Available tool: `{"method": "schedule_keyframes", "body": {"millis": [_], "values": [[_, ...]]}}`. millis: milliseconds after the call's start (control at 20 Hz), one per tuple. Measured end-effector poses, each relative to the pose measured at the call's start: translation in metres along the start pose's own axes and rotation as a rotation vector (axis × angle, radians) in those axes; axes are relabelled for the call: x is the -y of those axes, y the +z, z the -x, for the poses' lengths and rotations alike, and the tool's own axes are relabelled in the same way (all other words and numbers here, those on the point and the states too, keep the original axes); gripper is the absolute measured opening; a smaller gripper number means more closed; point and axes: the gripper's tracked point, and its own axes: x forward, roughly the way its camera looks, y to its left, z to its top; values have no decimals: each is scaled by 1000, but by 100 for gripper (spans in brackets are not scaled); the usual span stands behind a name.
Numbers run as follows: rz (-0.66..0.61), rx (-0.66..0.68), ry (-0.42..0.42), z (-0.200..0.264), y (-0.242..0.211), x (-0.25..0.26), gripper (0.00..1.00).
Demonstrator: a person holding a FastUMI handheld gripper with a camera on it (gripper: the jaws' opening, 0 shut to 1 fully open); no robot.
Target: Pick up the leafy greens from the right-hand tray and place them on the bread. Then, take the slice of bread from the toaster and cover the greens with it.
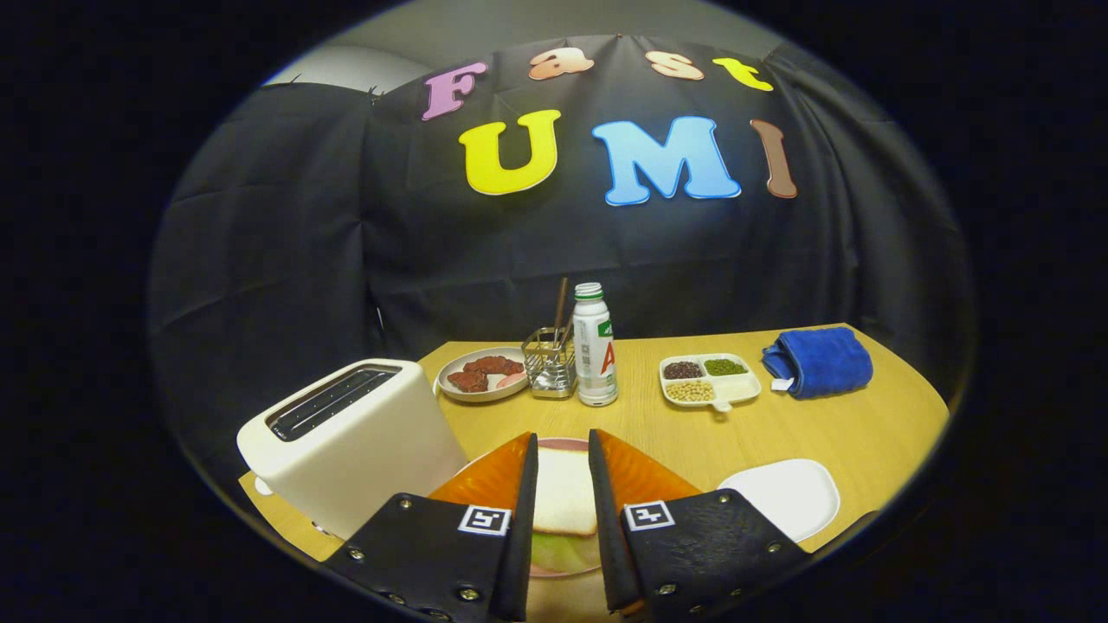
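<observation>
Bread [563,489] is lying over greens [554,549] on the plate [567,444], the covering looking done; gripper [563,463] is hovering above, fingers narrowly apart, gripping nothing; right-hand tray [783,495] is sitting bare.

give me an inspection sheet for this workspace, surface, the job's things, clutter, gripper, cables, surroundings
Surface: wooden table, no spills seen.
Job's things: bread slice on a pink plate, green leaf showing under its near edge; toaster left of it, slots look empty; white tray on the right looks bare.
Clutter: plate of meat, wire holder, bottle, divided dish of beans, blue towel.
Gripper: gripper open, fingers either side of the bread, not pressing it.
Cables: nothing seen.
Surroundings: black cloth wall behind the table.
</observation>
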Motion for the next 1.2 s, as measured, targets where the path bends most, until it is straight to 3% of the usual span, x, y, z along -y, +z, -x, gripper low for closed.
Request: {"method": "schedule_keyframes", "body": {"millis": [650, 900, 1200], "values": [[58, 123, -189, 61, 54, 172, 34], [105, 157, -202, 84, 58, 230, 34], [58, 157, -186, 109, 45, 297, 34]]}}
